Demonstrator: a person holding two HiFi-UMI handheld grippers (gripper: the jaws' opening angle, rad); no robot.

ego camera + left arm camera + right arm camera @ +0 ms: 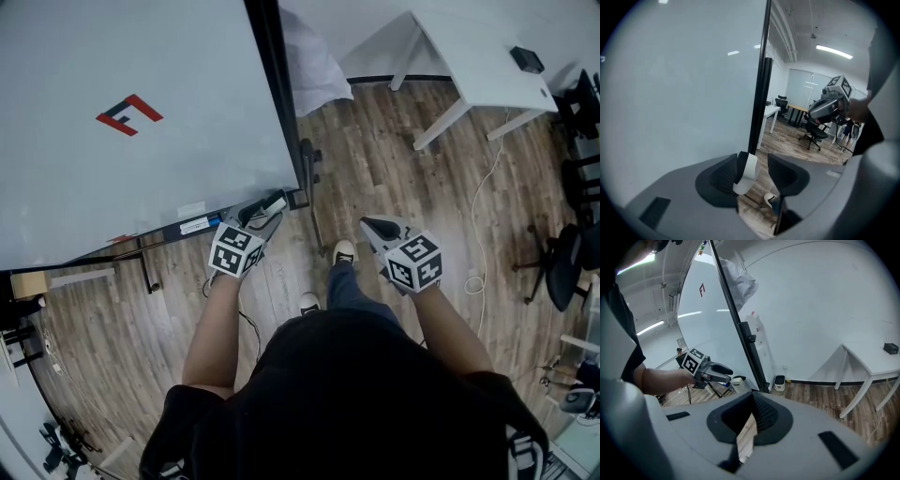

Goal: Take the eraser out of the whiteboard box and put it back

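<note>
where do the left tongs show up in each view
Head view: left tongs sit lower centre-left, by the bottom right corner of the whiteboard.
Left gripper view: their own jaws fill the bottom centre.
Right gripper view: middle left, held out on a bare forearm.
Shared landmark: the black side frame of that board.

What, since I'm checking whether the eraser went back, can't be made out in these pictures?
- Left gripper view: a white piece sits between the left gripper's open jaws. The jaws cut it off, so whether it is the eraser is unclear.
- Right gripper view: the white box is too small, and its inside is hidden.
- Head view: the left gripper covers the right end of the tray, and the label print is too small to read.
</note>
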